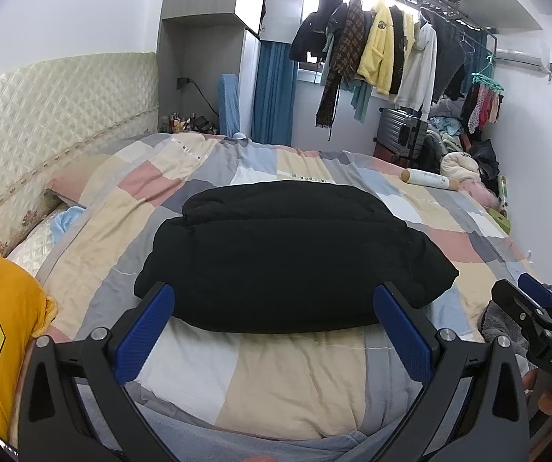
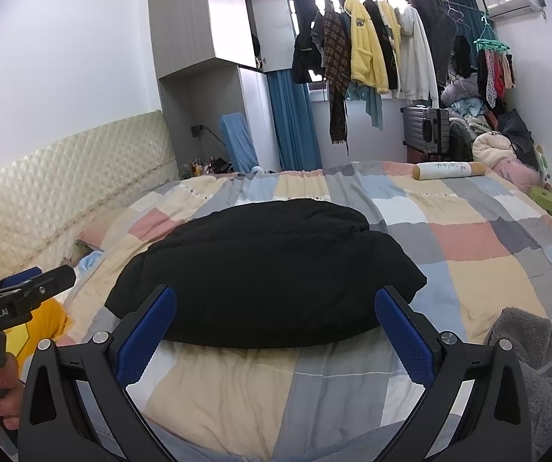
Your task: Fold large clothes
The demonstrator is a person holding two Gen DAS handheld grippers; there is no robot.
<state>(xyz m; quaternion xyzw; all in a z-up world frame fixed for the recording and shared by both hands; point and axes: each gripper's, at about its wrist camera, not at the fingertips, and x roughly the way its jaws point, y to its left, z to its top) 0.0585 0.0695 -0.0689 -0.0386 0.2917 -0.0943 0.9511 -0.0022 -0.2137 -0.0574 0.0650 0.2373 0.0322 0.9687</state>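
We see a bedroom with white walls. A bed with a patchwork quilt sits against a cream quilted headboard. A grey cabinet stands in the corner beside a blue curtain. Daylight enters behind a rail of hung clothes. An air conditioner is mounted on the right wall.

Folded black garment on bed

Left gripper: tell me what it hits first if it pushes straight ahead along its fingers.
Most likely the near edge of the folded black garment: the open left gripper points at it across the checked bedcover. Height above the bed is unclear.
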